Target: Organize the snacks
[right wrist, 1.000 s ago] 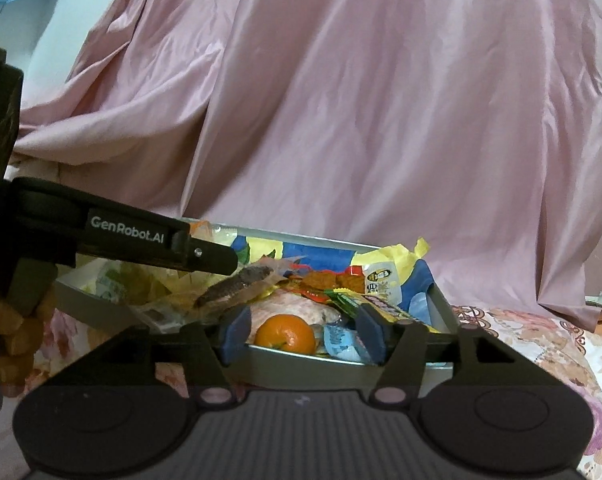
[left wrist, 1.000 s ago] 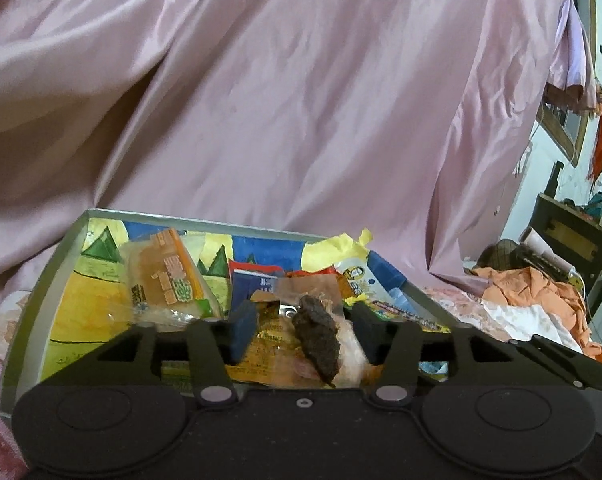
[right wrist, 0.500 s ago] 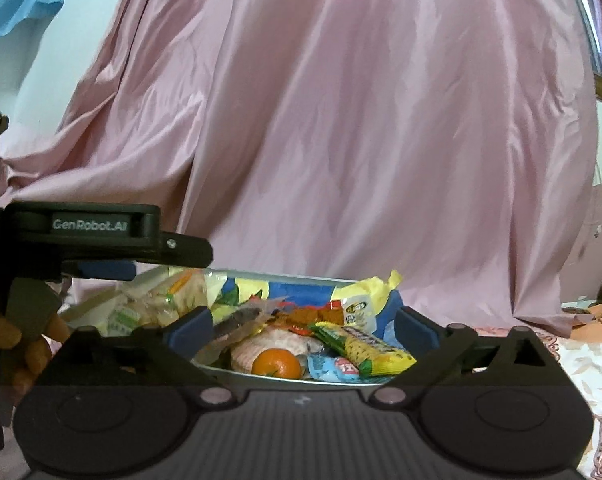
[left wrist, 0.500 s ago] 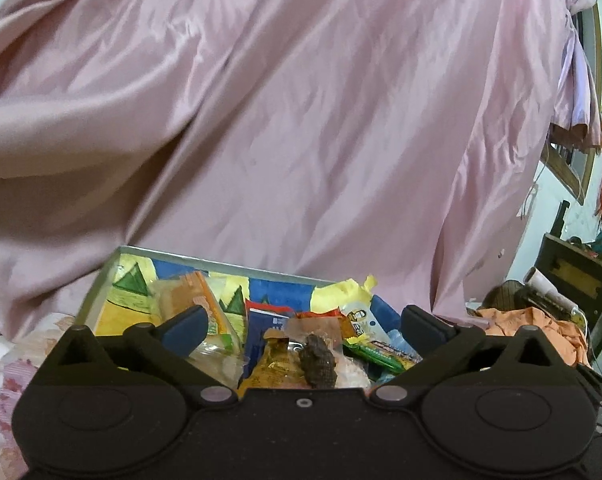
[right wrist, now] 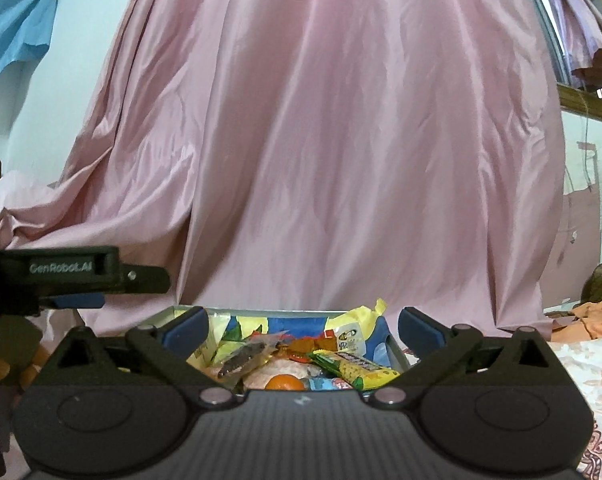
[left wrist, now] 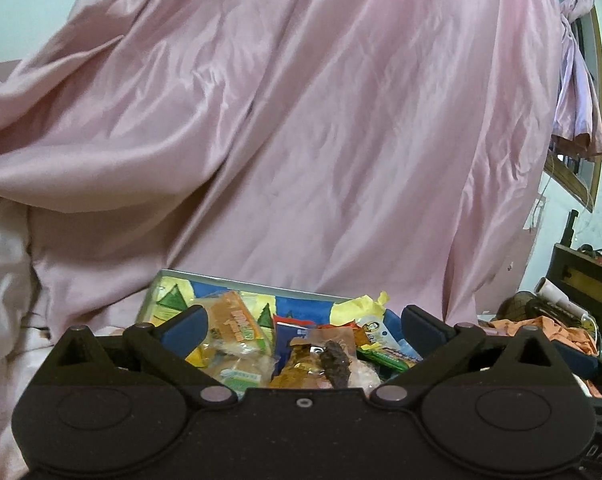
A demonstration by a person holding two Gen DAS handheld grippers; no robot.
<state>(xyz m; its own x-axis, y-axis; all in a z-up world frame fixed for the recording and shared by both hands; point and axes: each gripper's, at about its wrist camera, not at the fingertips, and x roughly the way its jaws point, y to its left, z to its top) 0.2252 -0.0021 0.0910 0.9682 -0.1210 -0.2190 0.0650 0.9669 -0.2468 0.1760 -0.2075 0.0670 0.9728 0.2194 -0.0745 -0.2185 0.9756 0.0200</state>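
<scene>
We saw snacks [left wrist: 301, 344] heaped in tray [right wrist: 395, 346] ahead of jaws; both grippers, left gripper [left wrist: 303, 322], right gripper [right wrist: 303, 322], spread wide, empty. Sorting looked nearly finished.

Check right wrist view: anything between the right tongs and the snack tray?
Nothing. The right tongs stand wide open and empty; only open air separates them from the snack tray, seen in the right wrist view.

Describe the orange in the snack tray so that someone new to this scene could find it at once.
In front of the pink curtain sits a metal tray heaped with wrapped snacks. At its near edge, in the right wrist view, lies the orange, left of the yellow-green bar. It is the only round, unwrapped thing there.
</scene>
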